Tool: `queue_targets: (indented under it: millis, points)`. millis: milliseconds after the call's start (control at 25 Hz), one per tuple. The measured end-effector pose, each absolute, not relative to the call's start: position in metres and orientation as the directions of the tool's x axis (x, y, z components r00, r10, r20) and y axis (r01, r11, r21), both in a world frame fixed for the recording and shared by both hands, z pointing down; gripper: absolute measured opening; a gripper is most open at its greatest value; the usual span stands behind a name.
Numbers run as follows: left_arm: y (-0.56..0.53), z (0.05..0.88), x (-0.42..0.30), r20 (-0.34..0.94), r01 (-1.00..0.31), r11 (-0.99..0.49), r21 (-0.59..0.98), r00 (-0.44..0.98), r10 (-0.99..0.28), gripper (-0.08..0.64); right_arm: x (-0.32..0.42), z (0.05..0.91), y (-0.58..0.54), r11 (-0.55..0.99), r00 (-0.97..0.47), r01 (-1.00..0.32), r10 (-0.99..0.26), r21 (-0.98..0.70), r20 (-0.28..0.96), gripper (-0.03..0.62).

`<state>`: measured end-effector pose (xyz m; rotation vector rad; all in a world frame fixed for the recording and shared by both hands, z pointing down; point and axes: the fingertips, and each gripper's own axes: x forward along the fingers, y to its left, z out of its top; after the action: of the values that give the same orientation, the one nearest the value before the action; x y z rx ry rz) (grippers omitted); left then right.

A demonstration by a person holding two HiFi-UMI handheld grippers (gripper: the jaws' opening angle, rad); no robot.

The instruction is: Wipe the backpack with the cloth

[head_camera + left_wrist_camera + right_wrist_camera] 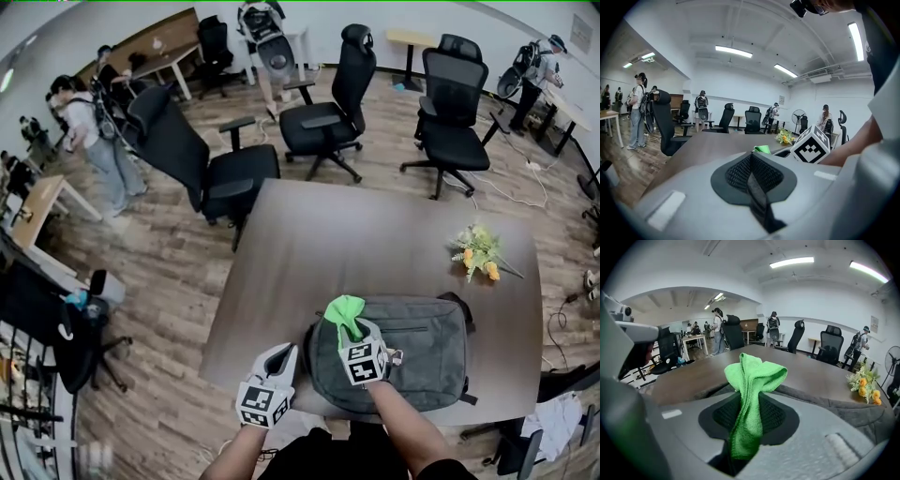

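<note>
A grey backpack [422, 356] lies flat at the near edge of the brown table [375, 244]. My right gripper [354, 334] is over its left end, shut on a bright green cloth [343, 312] that bunches out past the jaws. In the right gripper view the green cloth [752, 394] stands pinched between the jaws, with the backpack [848, 411] beyond. My left gripper [281, 361] hovers at the table's near left edge beside the bag, jaws shut with nothing in them. The left gripper view shows a bit of the cloth [762, 149] ahead.
A small bunch of yellow and white flowers [480, 253] lies on the table's right side. Black office chairs [333, 103] ring the far side of the table. People stand at the left [89, 141] and far right [536, 70]. Desks line the room's edges.
</note>
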<state>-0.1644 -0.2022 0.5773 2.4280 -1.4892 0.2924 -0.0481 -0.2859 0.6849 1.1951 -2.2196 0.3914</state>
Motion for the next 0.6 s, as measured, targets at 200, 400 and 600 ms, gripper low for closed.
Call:
queue_targets:
  millis: [200, 400, 600]
  points:
    - [-0.205, 0.578, -0.151, 0.302, -0.872, -0.471, 0.137, 0.489, -0.818, 0.015, -0.026, 0.684, -0.293, 0.559, -0.395, -0.826, -0.667, 0.073, 0.632, 0.11]
    - [-0.206, 0.57, -0.137, 0.259, -0.836, -0.527, 0.153, 0.549, -0.795, 0.015, 0.005, 0.689, -0.294, 0.534, -0.33, -0.837, -0.666, 0.119, 0.669, 0.11]
    - [-0.212, 0.571, -0.121, 0.265, -0.819, -0.553, 0.154, 0.573, -0.775, 0.015, 0.044, 0.687, -0.297, 0.493, -0.263, -0.854, -0.684, 0.167, 0.68, 0.109]
